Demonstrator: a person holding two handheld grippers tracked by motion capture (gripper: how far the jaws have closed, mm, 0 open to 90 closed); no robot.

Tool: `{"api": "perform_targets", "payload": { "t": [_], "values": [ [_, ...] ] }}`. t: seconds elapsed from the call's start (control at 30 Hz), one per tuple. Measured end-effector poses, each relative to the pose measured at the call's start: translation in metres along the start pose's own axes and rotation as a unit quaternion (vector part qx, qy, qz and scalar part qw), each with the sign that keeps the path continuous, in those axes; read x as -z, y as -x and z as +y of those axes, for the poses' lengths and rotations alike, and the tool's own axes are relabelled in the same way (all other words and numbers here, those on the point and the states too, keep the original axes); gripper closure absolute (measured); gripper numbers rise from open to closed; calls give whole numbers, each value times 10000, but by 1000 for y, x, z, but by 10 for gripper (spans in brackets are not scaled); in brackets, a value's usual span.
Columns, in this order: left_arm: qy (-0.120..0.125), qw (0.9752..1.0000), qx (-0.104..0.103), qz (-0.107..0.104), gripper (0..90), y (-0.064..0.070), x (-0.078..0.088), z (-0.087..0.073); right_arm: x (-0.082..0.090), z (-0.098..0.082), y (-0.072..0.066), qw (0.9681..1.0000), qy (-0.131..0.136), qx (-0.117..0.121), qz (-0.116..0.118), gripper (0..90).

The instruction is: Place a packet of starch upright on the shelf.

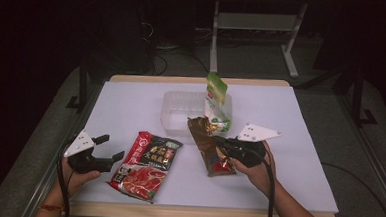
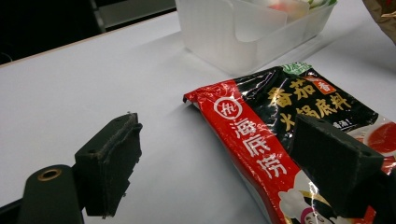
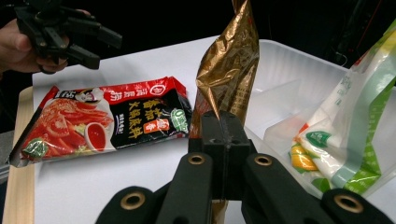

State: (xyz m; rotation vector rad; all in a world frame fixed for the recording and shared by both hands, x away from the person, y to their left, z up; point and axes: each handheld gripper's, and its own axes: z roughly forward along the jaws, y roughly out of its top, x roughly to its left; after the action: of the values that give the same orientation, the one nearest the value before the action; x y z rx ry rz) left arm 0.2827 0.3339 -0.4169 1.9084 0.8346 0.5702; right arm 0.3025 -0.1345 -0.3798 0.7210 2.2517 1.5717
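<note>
I can read words on one thing: the red and black packet (image 2: 280, 121). It lies just in front of the clear plastic box (image 2: 219, 32). Big white Chinese signs run down its red strip: 海底捞. Above them sits a white ring with a small sign inside. On the black part, yellow signs say 番茄 and 火锅底料. A little orange patch beside them holds one sign, which looks like 香. From the right gripper view I see the same yellow words (image 3: 135, 122). The brown packet (image 3: 229, 65) and the green and white bag (image 3: 359, 116) have marks too small for me to read.
</note>
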Motion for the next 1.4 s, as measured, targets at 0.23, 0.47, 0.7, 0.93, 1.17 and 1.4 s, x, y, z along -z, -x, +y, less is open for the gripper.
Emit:
{"api": "perform_targets", "payload": {
  "t": [0.23, 0.47, 0.7, 0.93, 1.17, 1.4],
  "values": [
    [5, 9996, -67, -256, 162, 11, -5, 9, 0, 1, 0, 10000, 29, 2, 18, 900],
    [29, 9947, -25, -1027, 162, 25, -26, 30, -2, 2, -2, 10000, 37, 6, 70, 900],
    [-308, 9830, -326, -1783, 162, 71, -79, 60, -5, 5, -6, 9999, 55, 64, 137, 900],
    [-384, 9754, -343, -2145, 162, 97, -115, 73, -4, 6, -8, 9996, 101, 95, 238, 900],
    [-246, 9735, -133, -2270, 162, 101, -134, 84, -6, 7, -13, 9991, 125, 185, 373, 900],
    [46, 9703, -28, -2418, 283, 101, -137, 91, -9, 6, -16, 9984, 81, 248, 502, 900]
  ]
}}
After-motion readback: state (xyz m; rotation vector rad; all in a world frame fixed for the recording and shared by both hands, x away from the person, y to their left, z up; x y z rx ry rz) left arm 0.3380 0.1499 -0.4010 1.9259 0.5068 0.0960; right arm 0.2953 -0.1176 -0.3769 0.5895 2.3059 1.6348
